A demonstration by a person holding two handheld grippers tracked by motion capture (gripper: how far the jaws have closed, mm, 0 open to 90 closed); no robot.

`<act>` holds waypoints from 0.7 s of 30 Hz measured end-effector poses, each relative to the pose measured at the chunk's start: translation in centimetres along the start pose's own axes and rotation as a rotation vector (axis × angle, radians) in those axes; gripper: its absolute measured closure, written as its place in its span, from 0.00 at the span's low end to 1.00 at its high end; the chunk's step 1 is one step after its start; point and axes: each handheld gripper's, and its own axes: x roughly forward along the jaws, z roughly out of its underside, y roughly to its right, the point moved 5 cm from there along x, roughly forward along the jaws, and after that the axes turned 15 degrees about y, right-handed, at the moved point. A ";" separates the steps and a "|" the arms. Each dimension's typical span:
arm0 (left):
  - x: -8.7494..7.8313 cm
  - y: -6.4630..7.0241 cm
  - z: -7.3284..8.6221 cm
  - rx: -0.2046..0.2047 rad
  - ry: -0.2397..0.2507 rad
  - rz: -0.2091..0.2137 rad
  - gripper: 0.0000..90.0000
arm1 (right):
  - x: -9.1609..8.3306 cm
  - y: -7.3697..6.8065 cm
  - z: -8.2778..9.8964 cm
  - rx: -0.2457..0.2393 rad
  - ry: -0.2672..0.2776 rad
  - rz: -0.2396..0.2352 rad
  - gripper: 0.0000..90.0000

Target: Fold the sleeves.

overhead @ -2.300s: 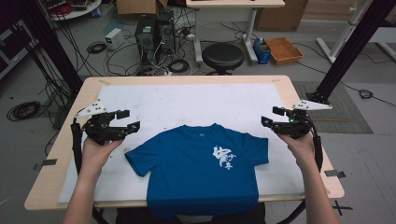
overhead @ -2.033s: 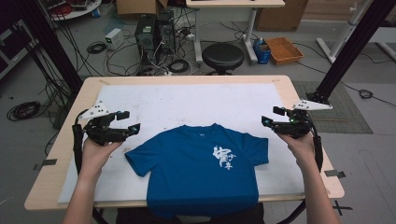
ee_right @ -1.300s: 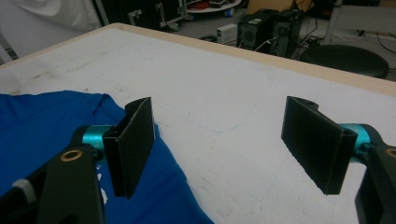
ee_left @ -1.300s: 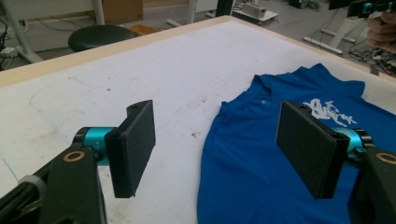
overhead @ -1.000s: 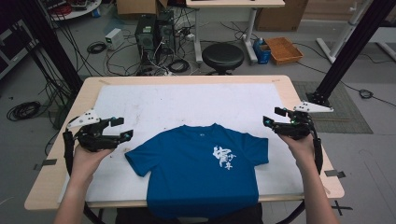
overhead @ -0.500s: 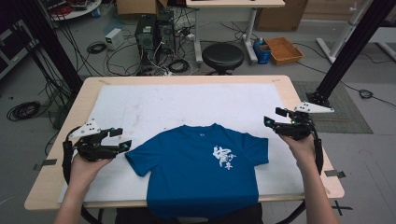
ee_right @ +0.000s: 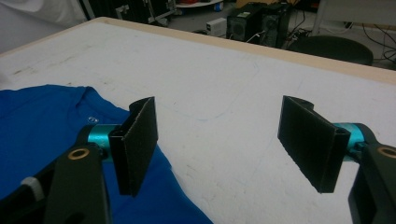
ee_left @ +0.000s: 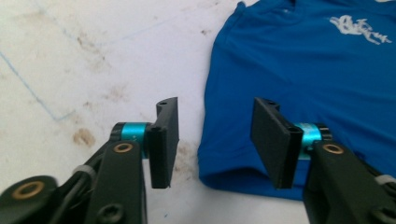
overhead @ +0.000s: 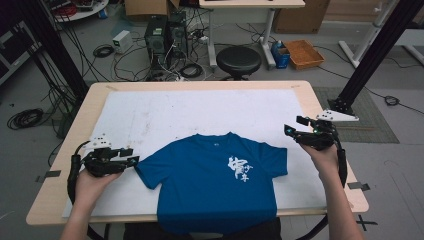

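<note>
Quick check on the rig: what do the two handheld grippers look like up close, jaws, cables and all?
Both are black. The left gripper and the right gripper each have two flat rectangular black pads on turquoise collars, with brass-coloured pivot pins. In the high view each has a pale three-cornered plate on top and a black cable looping by the wrist. Forearms bare, no sleeves visible.

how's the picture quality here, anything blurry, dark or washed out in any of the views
High view: dim and soft, the floor clutter murky, the blue t-shirt readable, its white print fuzzy. Left gripper view: brighter, the left hand-held gripper fairly sharp up close, the shirt's print blurred at the top edge. Right gripper view: the right hand-held gripper is grainy, the white table cover slightly washed out, the background out of focus.
</note>
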 end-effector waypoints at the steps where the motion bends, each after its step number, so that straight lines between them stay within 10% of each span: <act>1: 0.1 -0.1 0.3 -0.006 -0.012 -0.022 0.60 | 0.0 0.0 0.0 0.001 -0.005 0.002 0.34; 21: 1.0 0.1 2.1 0.015 -0.166 -0.079 0.70 | 0.1 0.1 0.2 -0.001 -0.025 0.011 0.35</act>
